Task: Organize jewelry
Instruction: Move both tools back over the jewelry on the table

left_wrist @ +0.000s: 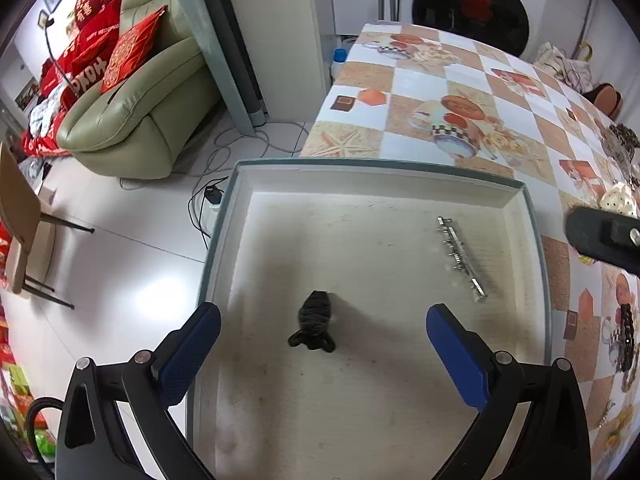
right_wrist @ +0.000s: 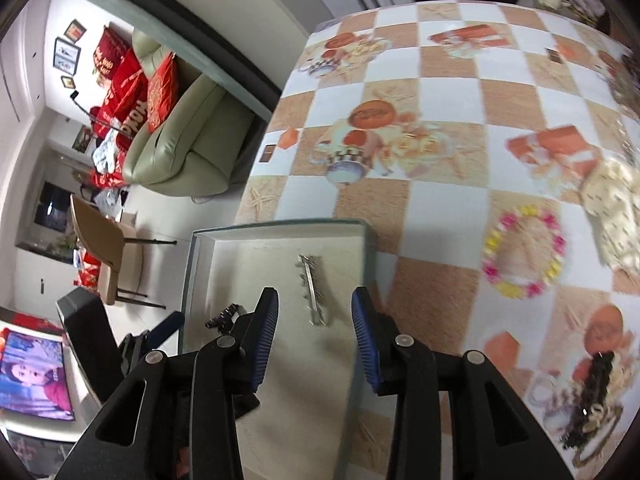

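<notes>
Both jaws are gaping, empty: I'm hovering left gripper (left_wrist: 323,354) and right gripper (right_wrist: 315,336) over the tray (left_wrist: 376,184), black hair clip (left_wrist: 314,322) and silver barrette (left_wrist: 462,258) lying inside. Cushion lettering is reading unclear.

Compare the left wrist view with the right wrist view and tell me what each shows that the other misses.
Only the left wrist view shows the washing machine door clearly and the left tongs spread open over the tray. Only the right wrist view shows the pink-and-yellow bead bracelet on the tablecloth and the lit screen. Both show the tray, the silver bar clip and the dark hair tie inside it, and the green sofa.
</notes>
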Available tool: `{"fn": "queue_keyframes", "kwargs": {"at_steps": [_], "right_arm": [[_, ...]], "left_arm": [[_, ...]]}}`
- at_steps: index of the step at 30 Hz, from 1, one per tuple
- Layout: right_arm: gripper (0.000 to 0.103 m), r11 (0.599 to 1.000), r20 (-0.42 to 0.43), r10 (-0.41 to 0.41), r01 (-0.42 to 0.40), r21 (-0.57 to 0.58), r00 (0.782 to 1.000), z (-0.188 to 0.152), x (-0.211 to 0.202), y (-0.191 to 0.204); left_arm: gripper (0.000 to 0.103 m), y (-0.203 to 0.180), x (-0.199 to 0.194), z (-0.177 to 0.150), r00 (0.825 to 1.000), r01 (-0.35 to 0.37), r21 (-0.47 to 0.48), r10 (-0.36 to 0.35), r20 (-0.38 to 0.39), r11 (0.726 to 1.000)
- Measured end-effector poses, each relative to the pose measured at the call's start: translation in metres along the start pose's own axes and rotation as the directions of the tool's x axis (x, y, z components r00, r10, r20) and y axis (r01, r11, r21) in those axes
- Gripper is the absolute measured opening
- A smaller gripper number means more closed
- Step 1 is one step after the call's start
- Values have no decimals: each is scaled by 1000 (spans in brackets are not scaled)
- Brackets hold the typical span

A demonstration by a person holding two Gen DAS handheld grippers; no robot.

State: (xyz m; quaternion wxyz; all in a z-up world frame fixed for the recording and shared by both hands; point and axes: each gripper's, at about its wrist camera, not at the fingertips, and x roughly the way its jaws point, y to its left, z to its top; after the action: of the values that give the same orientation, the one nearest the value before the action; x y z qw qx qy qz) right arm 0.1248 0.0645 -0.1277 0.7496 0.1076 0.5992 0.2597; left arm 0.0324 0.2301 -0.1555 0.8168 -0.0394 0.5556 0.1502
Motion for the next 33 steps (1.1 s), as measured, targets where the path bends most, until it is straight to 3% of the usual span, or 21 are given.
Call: {"fn": "queue_keyframes", "kwargs": {"at_steps": [9,17,21,33], "right_arm": [[67,992,41,-44,39,120,998,-42,-60,-57],[71,962,74,-146,125,241,986,-72,-117,-125],[79,935,80,-210,176,308,974,-88,-140,-162],[79,862,-13,-358,336,380,934,-130,-159,-229]], "left_arm": [[103,-45,-30,-1,1000,14,130,-17,22,991],[103,-100,-53,-9,995,101,196,-104,4,975],[103,-133,-60,-12,986,164,248,-163,-24,955],[103,-216,-62,-25,965,264,349,-249,-89,899]]}}
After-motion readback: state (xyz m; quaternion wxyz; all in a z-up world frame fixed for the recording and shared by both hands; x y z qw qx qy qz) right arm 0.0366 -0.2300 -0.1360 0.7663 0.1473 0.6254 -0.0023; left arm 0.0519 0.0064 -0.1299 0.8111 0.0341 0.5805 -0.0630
